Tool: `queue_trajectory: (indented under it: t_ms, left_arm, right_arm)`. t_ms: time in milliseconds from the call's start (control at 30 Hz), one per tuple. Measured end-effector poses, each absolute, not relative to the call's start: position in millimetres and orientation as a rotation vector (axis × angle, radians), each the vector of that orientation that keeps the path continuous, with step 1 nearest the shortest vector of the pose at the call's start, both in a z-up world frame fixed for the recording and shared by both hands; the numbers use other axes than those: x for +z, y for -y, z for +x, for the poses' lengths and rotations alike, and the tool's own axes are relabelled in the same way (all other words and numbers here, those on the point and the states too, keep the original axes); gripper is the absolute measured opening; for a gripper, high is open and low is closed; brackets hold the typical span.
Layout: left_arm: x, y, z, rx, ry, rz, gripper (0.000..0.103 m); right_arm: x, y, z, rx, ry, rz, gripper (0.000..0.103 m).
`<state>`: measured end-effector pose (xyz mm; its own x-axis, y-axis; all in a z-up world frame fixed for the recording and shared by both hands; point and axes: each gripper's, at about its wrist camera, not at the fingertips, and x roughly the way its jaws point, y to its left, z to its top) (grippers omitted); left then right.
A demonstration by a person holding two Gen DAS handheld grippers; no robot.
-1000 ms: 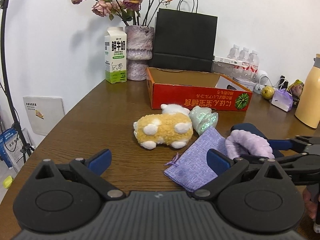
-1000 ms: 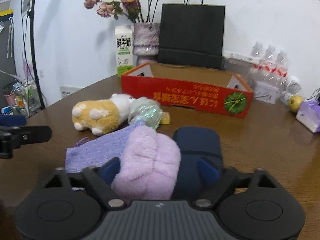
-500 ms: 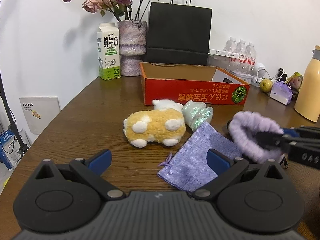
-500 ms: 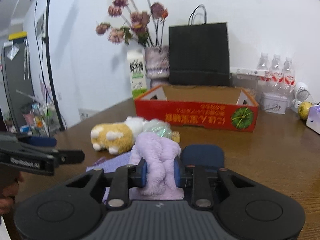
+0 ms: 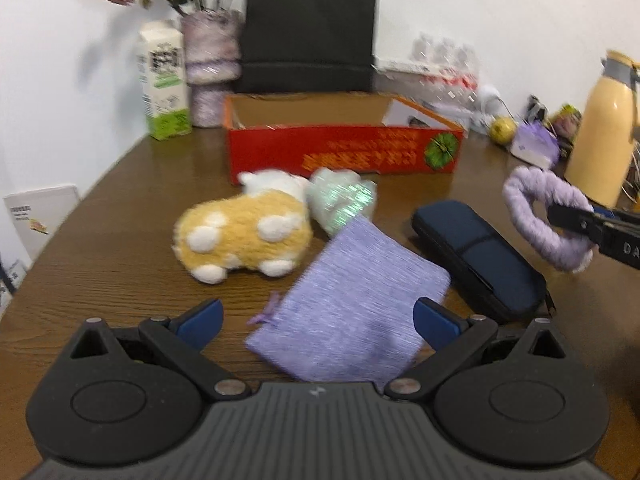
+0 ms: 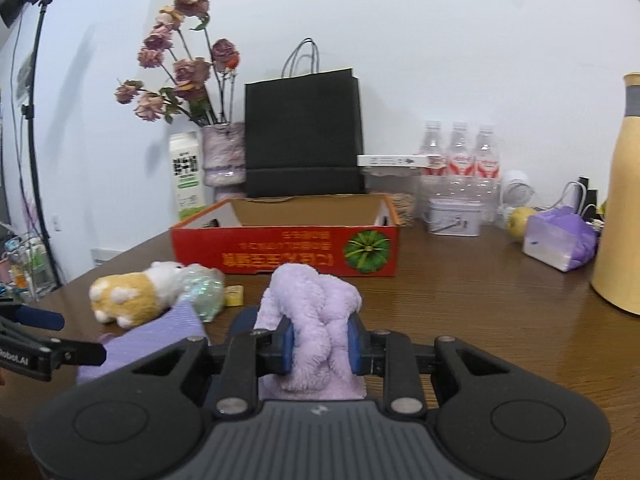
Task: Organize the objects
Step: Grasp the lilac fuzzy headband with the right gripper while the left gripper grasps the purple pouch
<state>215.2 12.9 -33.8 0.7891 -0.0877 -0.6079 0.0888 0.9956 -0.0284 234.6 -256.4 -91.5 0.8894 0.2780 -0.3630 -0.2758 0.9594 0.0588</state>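
Observation:
My right gripper [image 6: 320, 346] is shut on a fluffy purple headband [image 6: 316, 308] and holds it above the table; it also shows in the left wrist view [image 5: 546, 226]. My left gripper [image 5: 318, 318] is open and empty, low over a purple cloth pouch [image 5: 356, 304]. A yellow plush toy [image 5: 244, 234], a shiny green item [image 5: 342, 202] and a dark blue case [image 5: 480, 256] lie on the table. An open red cardboard box [image 6: 286, 246] stands behind them.
A black paper bag [image 6: 304, 132], a milk carton [image 6: 185, 176] and a flower vase [image 6: 224, 156] stand at the back. Water bottles [image 6: 460, 160], a tin [image 6: 454, 216], a purple packet [image 6: 560, 238] and a yellow flask [image 6: 622, 216] are at the right.
My right gripper closed on the purple headband and lifted it off the dark blue case, up and toward the right. My left gripper moved nearer over the purple pouch.

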Motion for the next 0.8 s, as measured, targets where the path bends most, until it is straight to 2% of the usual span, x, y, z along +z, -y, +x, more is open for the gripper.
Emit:
queue_trajectory:
  t_ms: [567,800]
  left_arm:
    - [-53.6,11.7,264.0,-0.239,-0.834,0.14,0.103]
    - [-59.5,8.1,262.9,-0.231,-0.777,0.106,0.103]
  right_arm:
    - [-106.9,255.3,239.0,0.289,-0.405,0.004,0.024]
    - [-109.7,252.4,241.8,0.288,-0.42,-0.008,0.024]
